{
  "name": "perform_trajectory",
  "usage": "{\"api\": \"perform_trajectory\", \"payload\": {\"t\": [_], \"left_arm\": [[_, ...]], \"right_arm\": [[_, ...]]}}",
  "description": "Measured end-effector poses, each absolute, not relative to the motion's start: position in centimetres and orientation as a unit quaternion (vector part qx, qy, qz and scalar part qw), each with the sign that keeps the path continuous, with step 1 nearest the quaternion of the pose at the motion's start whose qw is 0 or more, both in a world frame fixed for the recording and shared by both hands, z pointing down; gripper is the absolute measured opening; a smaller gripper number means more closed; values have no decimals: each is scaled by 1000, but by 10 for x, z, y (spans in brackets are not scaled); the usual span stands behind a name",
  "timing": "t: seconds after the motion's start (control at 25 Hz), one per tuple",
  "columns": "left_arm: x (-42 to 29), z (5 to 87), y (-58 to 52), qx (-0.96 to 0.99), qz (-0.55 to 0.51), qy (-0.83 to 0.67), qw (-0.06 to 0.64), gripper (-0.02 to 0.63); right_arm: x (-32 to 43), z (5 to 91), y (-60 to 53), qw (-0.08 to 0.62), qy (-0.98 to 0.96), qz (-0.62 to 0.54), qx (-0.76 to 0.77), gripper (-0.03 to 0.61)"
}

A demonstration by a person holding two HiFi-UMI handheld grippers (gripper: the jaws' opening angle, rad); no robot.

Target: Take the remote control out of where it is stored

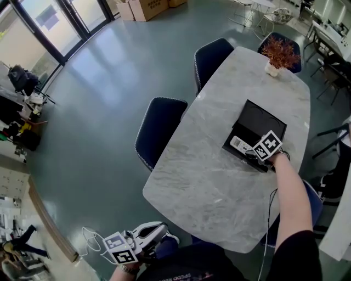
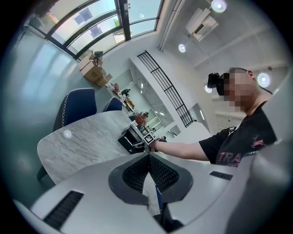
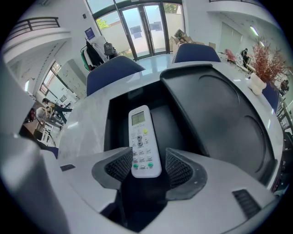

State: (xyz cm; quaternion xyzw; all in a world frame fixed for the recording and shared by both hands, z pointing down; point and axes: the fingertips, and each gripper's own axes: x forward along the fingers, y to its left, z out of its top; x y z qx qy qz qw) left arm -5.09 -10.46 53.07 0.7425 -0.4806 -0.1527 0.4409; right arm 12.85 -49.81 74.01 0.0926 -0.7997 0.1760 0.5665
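Remote (image 3: pixel 143 137) sits between the right gripper's (image 3: pixel 149 168) open jaws: close squarely on its edges, then lift level. Left gripper's (image 2: pixel 149 171) jaws meet, empty.

1. This is an open-plan office hall with a meeting spot: a long marble-topped table (image 1: pixel 208 192) with dark blue upholstered chairs (image 1: pixel 159 131) along it.
2. A wide grey-green floor (image 1: pixel 109 77) runs to tall glass doors (image 1: pixel 44 27) in dark frames.
3. Cardboard boxes (image 1: pixel 147 7) stand by the glass.
4. More tables and chairs (image 1: pixel 329 41) crowd the far corner.
5. Overhead are a gallery with a black railing (image 2: pixel 167 89), recessed ceiling lights (image 2: pixel 219 5) and a ceiling air unit (image 2: pixel 201 22).
6. A potted dried plant (image 1: pixel 278 54) decorates the table.
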Motion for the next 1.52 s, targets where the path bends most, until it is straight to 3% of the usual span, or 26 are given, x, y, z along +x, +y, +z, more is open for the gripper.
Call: {"api": "perform_trajectory", "payload": {"t": [0.28, 1.0, 1.52], "left_arm": [[-48, 535, -106, 739, -153, -484, 444, 5], [-48, 539, -112, 737, -154, -480, 450, 6], [-48, 539, -113, 740, -156, -472, 453, 5]], "right_arm": [[126, 750, -492, 577, -796, 170, 72, 223], [114, 746, -487, 602, -797, 5, 51, 201], [113, 733, -499, 529, -827, 150, 115, 189]]}}
